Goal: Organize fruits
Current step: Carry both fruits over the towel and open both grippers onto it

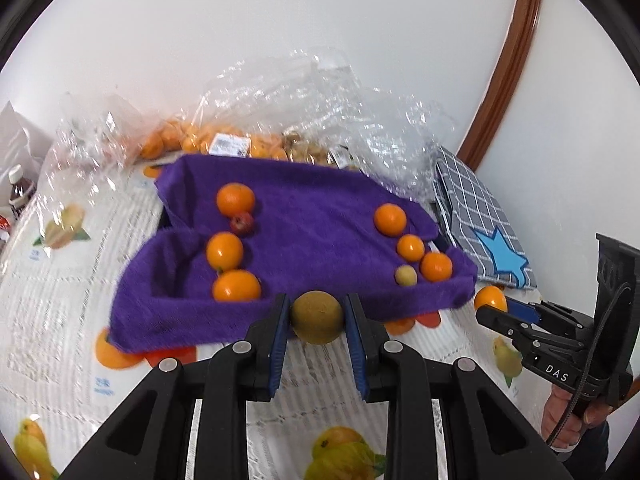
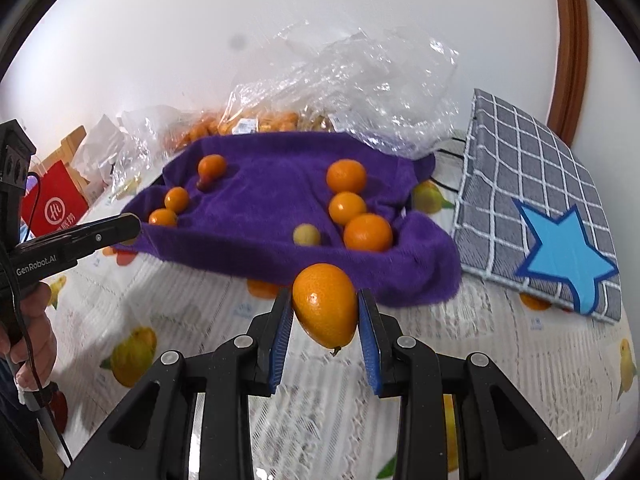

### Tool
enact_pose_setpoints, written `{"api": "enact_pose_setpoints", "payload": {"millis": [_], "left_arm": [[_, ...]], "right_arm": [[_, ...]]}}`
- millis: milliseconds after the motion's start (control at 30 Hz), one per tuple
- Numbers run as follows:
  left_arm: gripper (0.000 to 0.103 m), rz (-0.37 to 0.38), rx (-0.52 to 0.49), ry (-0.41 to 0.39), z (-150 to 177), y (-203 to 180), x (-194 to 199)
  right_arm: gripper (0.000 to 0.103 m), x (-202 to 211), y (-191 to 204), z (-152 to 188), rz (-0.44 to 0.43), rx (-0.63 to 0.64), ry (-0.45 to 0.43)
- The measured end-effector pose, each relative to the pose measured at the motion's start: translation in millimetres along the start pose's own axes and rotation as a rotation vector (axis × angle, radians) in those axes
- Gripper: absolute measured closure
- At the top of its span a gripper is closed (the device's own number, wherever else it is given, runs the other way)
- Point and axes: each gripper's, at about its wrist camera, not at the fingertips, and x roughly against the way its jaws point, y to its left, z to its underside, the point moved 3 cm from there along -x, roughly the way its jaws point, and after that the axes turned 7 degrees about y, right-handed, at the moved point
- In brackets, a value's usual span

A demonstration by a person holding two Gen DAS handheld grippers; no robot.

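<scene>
My left gripper (image 1: 317, 316) is shut on a round yellow-brown fruit (image 1: 317, 317), held above the near edge of a purple towel (image 1: 304, 216). My right gripper (image 2: 325, 312) is shut on an orange kumquat (image 2: 325, 304), held before the towel's (image 2: 280, 200) near right corner. On the towel lie three oranges (image 1: 225, 251) and a small red fruit (image 1: 242, 224) at the left, and three oranges (image 1: 410, 247) with a small yellow fruit (image 1: 406, 275) at the right. The right gripper with its orange (image 1: 490, 298) also shows in the left wrist view.
Clear plastic bags (image 1: 304, 92) holding more oranges (image 1: 264, 146) lie behind the towel by the white wall. A grey checked cloth with a blue star (image 2: 560, 248) lies to the right. A red bag (image 2: 52, 200) and a bottle (image 1: 20, 190) stand at far left. A fruit-printed tablecloth (image 1: 60, 320) covers the table.
</scene>
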Motion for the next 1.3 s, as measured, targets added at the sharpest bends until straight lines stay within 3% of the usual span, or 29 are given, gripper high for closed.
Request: {"api": "enact_pose_setpoints", "payload": {"millis": [767,1300], "left_arm": [[0.077,-0.061,0.036,-0.014,-51,23,-3],[0.077,-0.131,0.123,0.007,-67,79,-16]], "right_arm": [[0.071,-6,6,-60,-0.012,0.001,-0.051],[0.071,-64,15,-84,-0.050,0.002,0.014]]}}
